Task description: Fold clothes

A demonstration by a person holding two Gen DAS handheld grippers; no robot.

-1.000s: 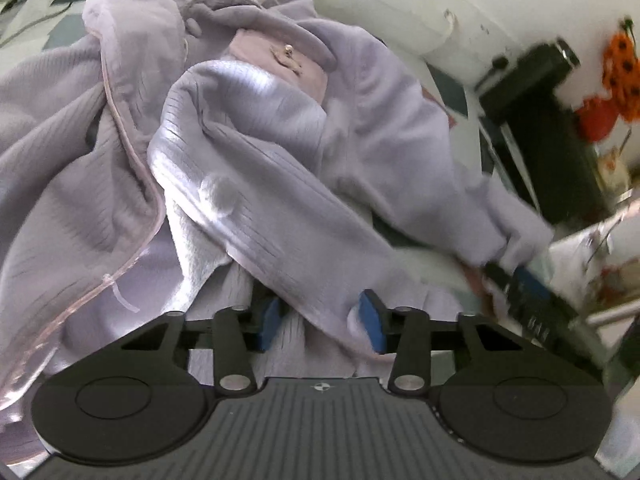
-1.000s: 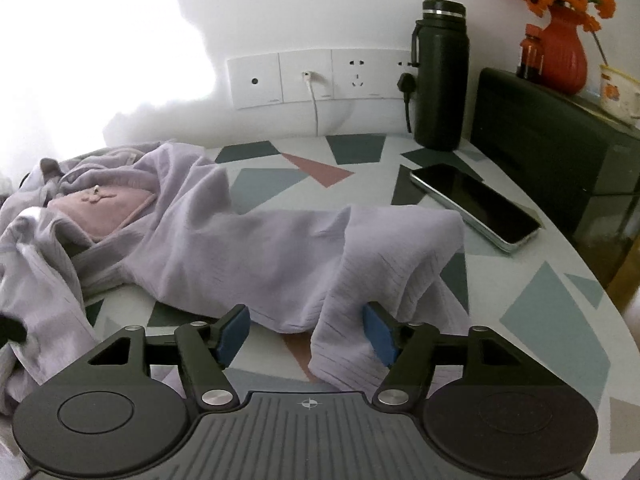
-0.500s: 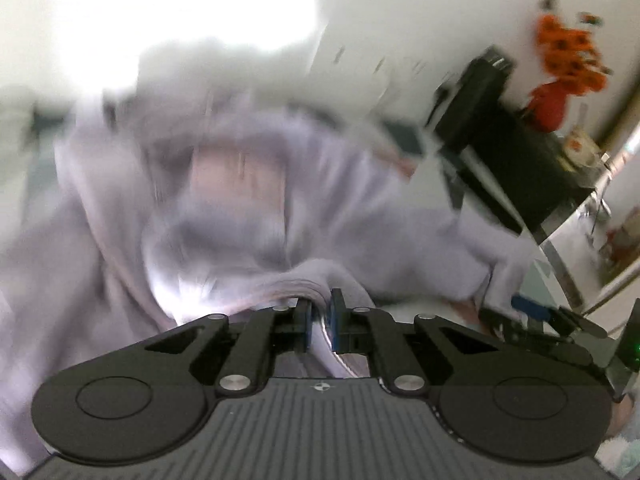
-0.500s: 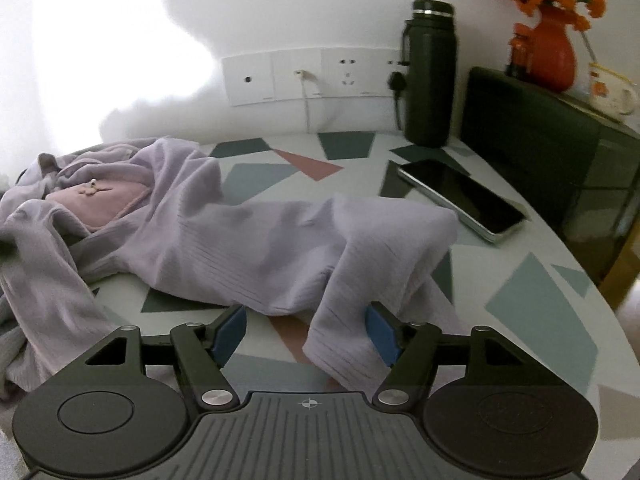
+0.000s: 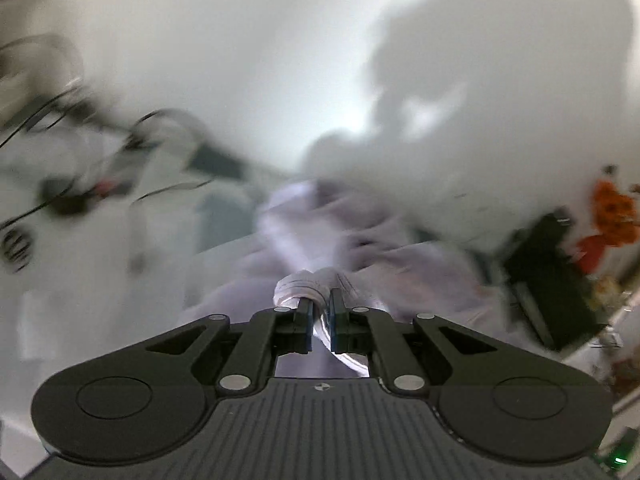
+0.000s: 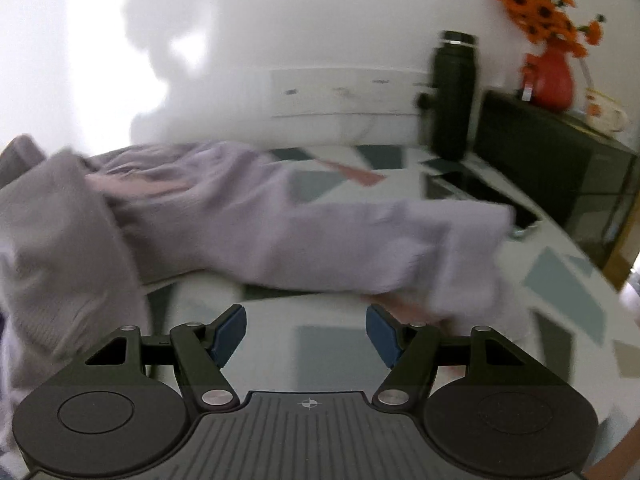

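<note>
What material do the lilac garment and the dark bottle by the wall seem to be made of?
Lilac garment: apparently a soft knit fabric, matte; it drapes and bunches in loose folds, and fine ribbing shows faintly despite the blur. Dark bottle: probably coated metal or hard plastic with a satin finish; rigid straight sides, dull sheen. Blur leaves it open.

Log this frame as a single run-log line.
left gripper: shut on lilac ribbed knit garment | right gripper: open, empty | garment: unfolded on patterned table
</note>
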